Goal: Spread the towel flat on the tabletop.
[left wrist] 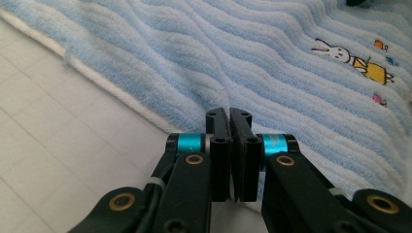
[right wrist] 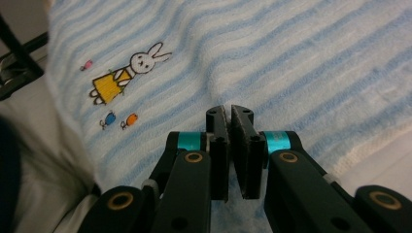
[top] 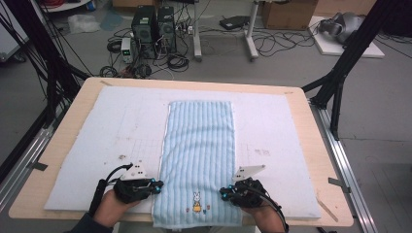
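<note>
From the high view, a light blue striped towel (top: pixel 200 160) lies flat and lengthwise down the middle of a white mat (top: pixel 111 126) that covers the wooden table (top: pixel 63 141), its near end hanging just over the table's front edge, with a small embroidered rabbit (top: pixel 197 202) close to that end. The left gripper (top: pixel 156 185) sits at the towel's left edge near the front corner, and the right gripper (top: pixel 224 193) sits at the right edge across from it, each carried in a hand (top: pixel 112 206) coming in from below, the other hand (top: pixel 265 213) mirroring it on the far side. Over to the left gripper view: the black jaws stand pressed together, tips down right at the towel's (left wrist: pixel 252 63) white-hemmed edge where it meets the mat (left wrist: pixel 63 145); a thin bit of the fabric seems caught between the pads, though the pinch itself is hard to make out. The rabbit (left wrist: pixel 352 57) shows off to the upper right here. Now the right gripper view: jaws drawn in tight with only a sliver between the pads, and blue terry (right wrist: pixel 291 63) fills that sliver and bunches up just beneath them, so the towel's edge is nipped. The rabbit (right wrist: pixel 126 73), in its yellow dress, lies to the upper left, with two tiny stitched shapes below it.
</note>
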`<control>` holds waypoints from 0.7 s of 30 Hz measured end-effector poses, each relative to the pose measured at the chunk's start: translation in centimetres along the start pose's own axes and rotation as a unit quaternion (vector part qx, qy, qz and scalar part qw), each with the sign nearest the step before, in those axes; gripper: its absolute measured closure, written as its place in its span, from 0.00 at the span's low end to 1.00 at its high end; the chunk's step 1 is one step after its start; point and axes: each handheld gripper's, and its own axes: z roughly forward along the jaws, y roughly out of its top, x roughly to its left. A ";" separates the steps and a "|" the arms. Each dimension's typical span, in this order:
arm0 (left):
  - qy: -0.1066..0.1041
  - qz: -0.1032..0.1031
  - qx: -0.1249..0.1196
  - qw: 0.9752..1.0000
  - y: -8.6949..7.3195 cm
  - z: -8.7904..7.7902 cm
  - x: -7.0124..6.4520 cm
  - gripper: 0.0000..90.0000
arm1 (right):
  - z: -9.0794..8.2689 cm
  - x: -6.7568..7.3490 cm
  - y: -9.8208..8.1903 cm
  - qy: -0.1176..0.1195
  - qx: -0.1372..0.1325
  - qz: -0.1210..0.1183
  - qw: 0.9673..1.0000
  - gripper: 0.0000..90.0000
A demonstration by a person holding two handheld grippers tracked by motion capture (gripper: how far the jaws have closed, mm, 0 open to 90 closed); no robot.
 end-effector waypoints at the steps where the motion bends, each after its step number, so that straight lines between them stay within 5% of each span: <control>1: -0.001 0.001 0.001 1.000 0.0 -0.1 -0.1 0.96 | -0.1 0.2 -0.1 0.003 0.004 -0.002 1.000 0.94; 4: 0.007 -0.011 -0.010 1.000 0.0 -0.2 0.1 0.84 | -0.2 0.5 0.0 -0.001 -0.001 -0.010 1.000 0.84; 8: 0.021 -0.033 -0.055 0.998 0.5 -0.4 0.7 0.63 | -0.3 0.4 0.6 -0.018 -0.039 -0.002 0.999 0.73; 14: 0.045 -0.055 -0.090 0.993 1.0 -0.9 2.4 0.61 | 0.9 0.3 2.1 -0.047 -0.067 -0.014 0.997 0.72; 21: 0.064 -0.077 -0.104 0.990 1.2 -1.3 4.4 0.61 | 3.8 0.8 4.1 -0.015 -0.048 -0.042 0.998 0.76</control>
